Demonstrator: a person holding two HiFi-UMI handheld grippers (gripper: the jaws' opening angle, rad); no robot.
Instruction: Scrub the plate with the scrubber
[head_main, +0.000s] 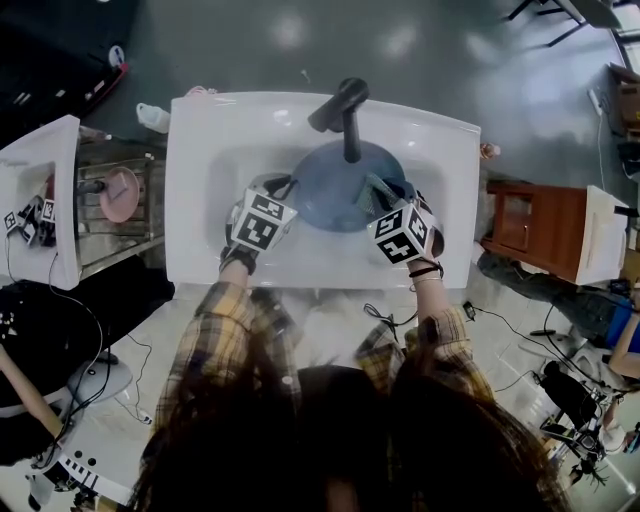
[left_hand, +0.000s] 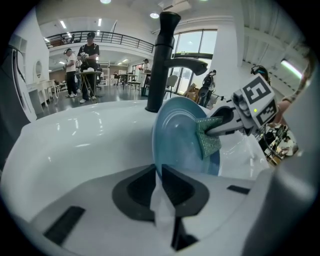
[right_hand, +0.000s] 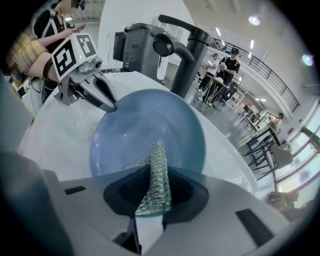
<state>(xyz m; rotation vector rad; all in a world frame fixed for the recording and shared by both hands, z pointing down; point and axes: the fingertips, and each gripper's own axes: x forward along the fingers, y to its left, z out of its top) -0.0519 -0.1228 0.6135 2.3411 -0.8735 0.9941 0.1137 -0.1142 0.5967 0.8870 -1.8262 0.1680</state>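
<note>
Your left gripper (left_hand: 159, 172): jaws clenched on the near rim of the blue plate (left_hand: 182, 142), edge pinched thin between them. Your right gripper (right_hand: 154, 182): jaws clamped on the green mesh scrubber (right_hand: 156, 170), a folded flap poking past the tips against the plate's hollow face.

Plate sits over the basin of the white sink (head_main: 200, 200), just below the black tap (head_main: 345, 105).

Handling, as a guess: plate stiff, glossy, likely slick and breakable. A rim hold suits it, though it may pivot under pressure. Scrubber soft, light, crumples easily; hold it deep.

Plate is round, no long axis. It stands tilted on edge, face turned to your right gripper. Scrubber's length runs straight out along the jaws.
</note>
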